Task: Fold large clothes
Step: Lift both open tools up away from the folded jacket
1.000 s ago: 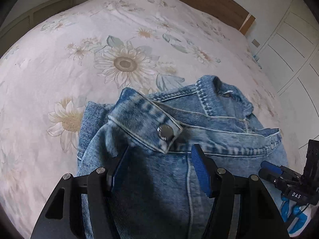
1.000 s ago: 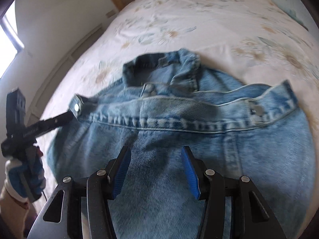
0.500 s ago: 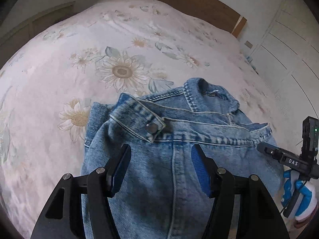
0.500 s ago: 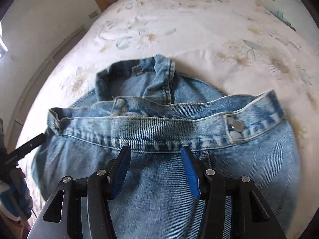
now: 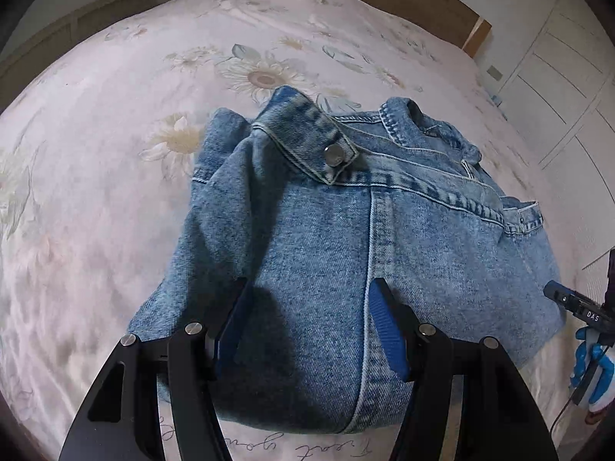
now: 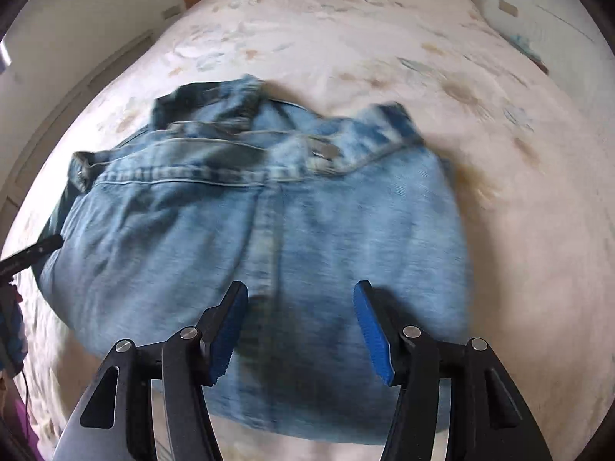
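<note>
Bedroom, bed w/ pale floral bedspread [image 5: 96,176], wood headboard [image 5: 434,11] at far end, white closet doors [image 5: 569,88] to the side. Denim jacket [image 5: 330,253] lies mid-bed, already folded into a compact bundle – collar [image 5: 403,115] at the far side, buttoned waistband tab [image 5: 307,142] flipped on top, so prob. the hem was brought up toward the collar.

Left gripper [image 5: 307,322] hovers over the near edge of the jacket, blue pads apart, nothing pinched – released. Right gripper [image 6: 300,326] also above the near part, jaws opening, only flat denim seen below the gap, no cloth clamped. Right view is motion-blurred, so detail is soft there.

Both claws empty and over the near half: looks like the fold is set down and left to sit. Judgement – task near done, maybe 1 more fold or a smoothing pass; thick denim may spring back at the tab.
</note>
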Demonstrator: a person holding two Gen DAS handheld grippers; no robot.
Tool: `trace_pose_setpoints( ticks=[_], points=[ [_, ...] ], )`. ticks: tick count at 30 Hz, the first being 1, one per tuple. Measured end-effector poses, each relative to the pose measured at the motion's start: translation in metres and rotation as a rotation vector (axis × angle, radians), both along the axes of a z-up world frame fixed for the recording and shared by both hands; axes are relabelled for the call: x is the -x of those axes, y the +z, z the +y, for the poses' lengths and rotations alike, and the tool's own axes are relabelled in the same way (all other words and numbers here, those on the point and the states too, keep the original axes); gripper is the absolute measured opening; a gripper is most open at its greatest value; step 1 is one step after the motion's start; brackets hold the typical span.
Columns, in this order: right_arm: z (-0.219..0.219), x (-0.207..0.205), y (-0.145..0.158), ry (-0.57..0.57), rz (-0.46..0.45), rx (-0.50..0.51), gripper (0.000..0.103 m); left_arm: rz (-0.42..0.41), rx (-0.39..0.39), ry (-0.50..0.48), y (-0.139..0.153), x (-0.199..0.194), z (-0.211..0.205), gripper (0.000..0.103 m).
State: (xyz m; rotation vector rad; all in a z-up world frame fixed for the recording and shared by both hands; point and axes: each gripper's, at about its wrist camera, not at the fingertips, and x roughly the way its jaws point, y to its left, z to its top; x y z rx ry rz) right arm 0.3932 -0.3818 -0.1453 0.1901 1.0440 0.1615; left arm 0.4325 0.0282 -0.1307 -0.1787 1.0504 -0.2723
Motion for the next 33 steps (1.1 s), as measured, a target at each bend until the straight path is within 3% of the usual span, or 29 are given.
trace_pose_setpoints(
  ticks=[6, 10, 13, 16, 20, 33],
  points=[
    [-0.032, 0.018, 0.005, -0.036, -0.010, -0.002, 0.059, -0.033, -0.012, 0.035, 0.015, 0.007, 0.005, 0.057],
    [-0.029, 0.026, 0.021, -0.027, -0.051, 0.005, 0.059, -0.079, -0.004, 0.039, 0.024, 0.018, 0.001, 0.057],
    [-0.017, 0.031, 0.025, 0.010, -0.075, 0.001, 0.060, -0.070, -0.041, 0.032, 0.012, 0.021, -0.002, 0.058],
    [-0.008, 0.034, 0.008, 0.043, -0.045, 0.009, 0.062, -0.046, -0.050, 0.022, -0.003, 0.020, -0.002, 0.058],
    [-0.025, 0.034, -0.007, -0.003, -0.022, -0.066, 0.061, -0.036, -0.044, 0.021, -0.002, 0.018, 0.000, 0.058],
    [-0.044, 0.070, 0.016, -0.049, -0.015, 0.002, 0.062, -0.079, 0.052, 0.145, 0.049, 0.069, 0.030, 0.058]
  ],
)
